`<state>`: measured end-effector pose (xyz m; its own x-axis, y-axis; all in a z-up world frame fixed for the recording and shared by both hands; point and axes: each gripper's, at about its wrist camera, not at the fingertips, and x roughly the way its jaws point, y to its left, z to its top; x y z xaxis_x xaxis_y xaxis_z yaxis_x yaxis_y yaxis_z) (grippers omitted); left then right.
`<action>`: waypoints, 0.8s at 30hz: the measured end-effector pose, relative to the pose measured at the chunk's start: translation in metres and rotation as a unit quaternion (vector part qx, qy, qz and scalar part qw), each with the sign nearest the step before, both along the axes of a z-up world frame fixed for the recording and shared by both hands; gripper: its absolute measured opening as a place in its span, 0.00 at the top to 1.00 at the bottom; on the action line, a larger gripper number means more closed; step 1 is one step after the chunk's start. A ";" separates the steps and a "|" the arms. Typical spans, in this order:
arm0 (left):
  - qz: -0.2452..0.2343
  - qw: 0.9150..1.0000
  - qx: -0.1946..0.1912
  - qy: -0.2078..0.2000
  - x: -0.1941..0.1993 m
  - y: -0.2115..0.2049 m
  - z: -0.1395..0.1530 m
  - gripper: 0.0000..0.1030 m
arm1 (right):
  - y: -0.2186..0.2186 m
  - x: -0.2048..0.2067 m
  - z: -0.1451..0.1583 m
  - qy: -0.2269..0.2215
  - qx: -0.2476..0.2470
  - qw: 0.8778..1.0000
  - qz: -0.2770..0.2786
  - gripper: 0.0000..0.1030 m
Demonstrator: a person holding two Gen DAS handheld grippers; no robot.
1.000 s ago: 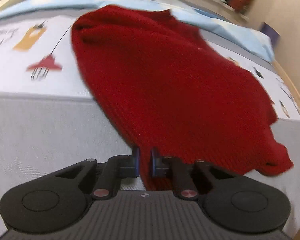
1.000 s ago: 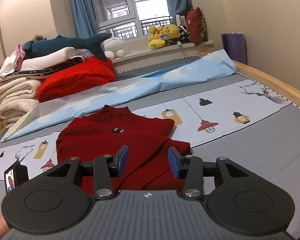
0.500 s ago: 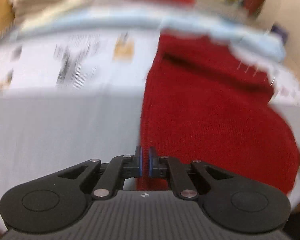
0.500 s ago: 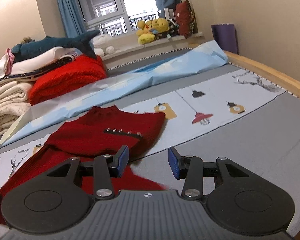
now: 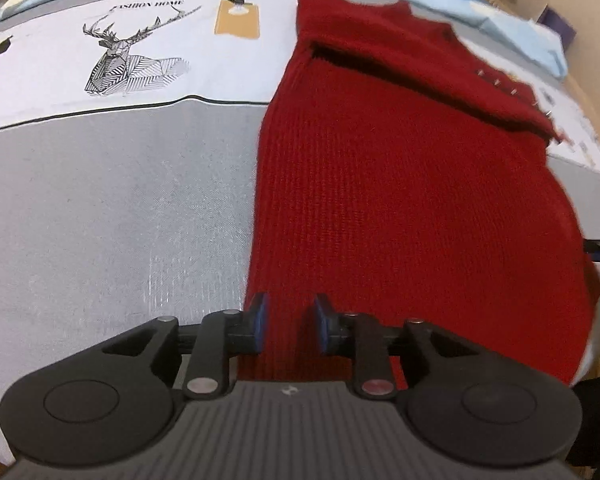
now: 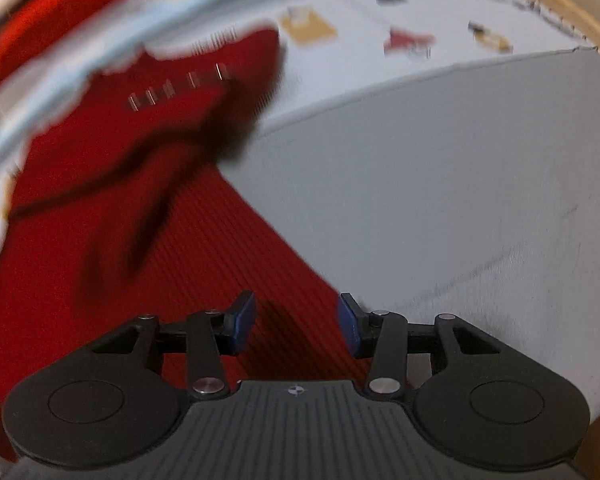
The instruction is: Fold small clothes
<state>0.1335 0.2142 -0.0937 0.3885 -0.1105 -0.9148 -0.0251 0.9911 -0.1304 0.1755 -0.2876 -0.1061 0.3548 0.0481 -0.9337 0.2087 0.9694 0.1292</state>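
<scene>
Spread flat on the bed (image 5: 112, 216), over its grey sheet and the printed strip with the deer drawing (image 5: 130, 60): a red knitted sweater (image 5: 400, 184), one layer already lying across its upper part.

At its left hem corner, the left gripper (image 5: 287, 326), pointing steeply down, fingers (image 5: 259, 322) opening, a fold of red knit between the pads but no longer pinched. Best let go fully before lifting, then lift straight up, so as not to drag the edge just laid. Worth checking that the left side runs straight against the grey sheet; as judged from here, fairly straight already.

At the right hem corner, the right gripper (image 6: 296, 326), fingers (image 6: 242, 320) parted about halfway, pads clear of the cloth, the diagonal edge of the sweater (image 6: 140, 200) running between them. View blurred, so the exact lie of the folded part not readable. Next likely move: pinch that right edge low, near the corner, taking every layer at once, not the top one alone. Then carry it across smoothly, keeping the hem level with the left side, and press flat before release. Risk: a loose knit stretching or slipping under a shallow bite.
</scene>
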 end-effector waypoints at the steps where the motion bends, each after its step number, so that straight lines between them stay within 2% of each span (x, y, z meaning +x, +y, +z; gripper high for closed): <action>1: -0.002 1.000 0.004 0.003 0.001 -0.003 -0.002 0.73 | 0.002 0.000 -0.004 0.006 -0.013 1.000 0.009 0.54; 4: -0.003 1.000 0.019 0.005 0.008 -0.009 -0.008 0.73 | 0.015 -0.005 -0.006 -0.004 -0.055 0.997 0.060 0.58; 6: 0.008 0.999 0.038 0.006 0.010 -0.010 -0.011 0.73 | 0.017 -0.010 -0.004 -0.011 -0.070 0.994 0.080 0.86; 7: 0.016 0.999 0.045 0.007 0.012 -0.008 -0.013 0.73 | 0.013 -0.013 -0.002 -0.018 -0.057 0.995 0.083 0.92; 8: 0.028 0.998 0.050 0.009 0.013 -0.005 -0.014 0.73 | 0.008 -0.017 0.002 -0.024 -0.043 0.996 0.077 0.94; 11: 0.046 0.998 0.042 0.016 0.013 0.000 -0.016 0.73 | -0.011 -0.028 0.019 -0.057 -0.041 0.996 0.060 0.95; 14: 0.021 0.999 0.036 0.027 0.012 -0.007 -0.021 0.75 | -0.027 -0.040 0.030 -0.075 -0.015 0.996 0.049 0.96; 16: -0.004 0.999 0.041 0.022 0.007 -0.014 -0.021 0.89 | -0.031 -0.049 0.035 -0.076 -0.029 0.995 0.048 0.96; 18: -0.029 0.999 0.028 0.022 0.000 -0.018 -0.017 0.93 | -0.037 -0.055 0.040 -0.078 -0.028 0.996 0.036 0.96; 21: -0.075 0.996 -0.013 0.048 -0.015 -0.022 -0.015 0.94 | -0.040 -0.060 0.044 -0.073 -0.074 0.994 0.028 0.96; 24: -0.113 0.992 0.014 0.059 -0.029 -0.028 -0.016 0.94 | -0.047 -0.065 0.028 -0.019 -0.120 0.992 0.029 0.96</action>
